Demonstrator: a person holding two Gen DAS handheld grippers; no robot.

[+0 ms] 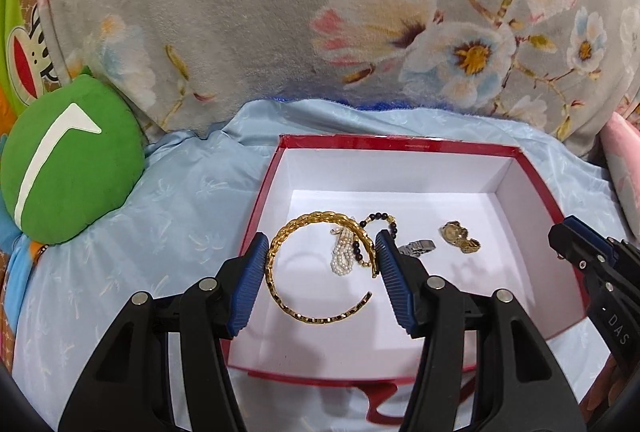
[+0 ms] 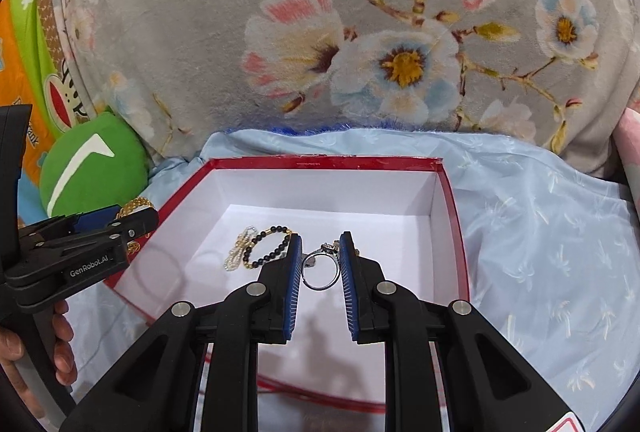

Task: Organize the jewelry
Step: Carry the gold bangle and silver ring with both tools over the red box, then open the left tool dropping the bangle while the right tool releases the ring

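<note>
A red box (image 1: 472,145) with a white inside sits on pale blue cloth. My left gripper (image 1: 322,248) is shut on a gold chain bangle (image 1: 316,314) and holds it above the box. Inside the box lie a pearl piece (image 1: 341,256), a black bead bracelet (image 1: 378,219), a silver clasp (image 1: 418,247) and a gold watch (image 1: 459,236). My right gripper (image 2: 320,252) is shut on a silver ring (image 2: 320,272) above the box (image 2: 360,163). The pearl piece (image 2: 238,252) and bead bracelet (image 2: 272,244) lie to its left. The left gripper also shows in the right wrist view (image 2: 120,222).
A grey floral blanket (image 1: 280,11) rises behind the box. A green plush cushion (image 1: 68,167) lies at the left. Pale blue cloth (image 2: 552,232) spreads to the right of the box. A pink item (image 1: 624,167) sits at the far right.
</note>
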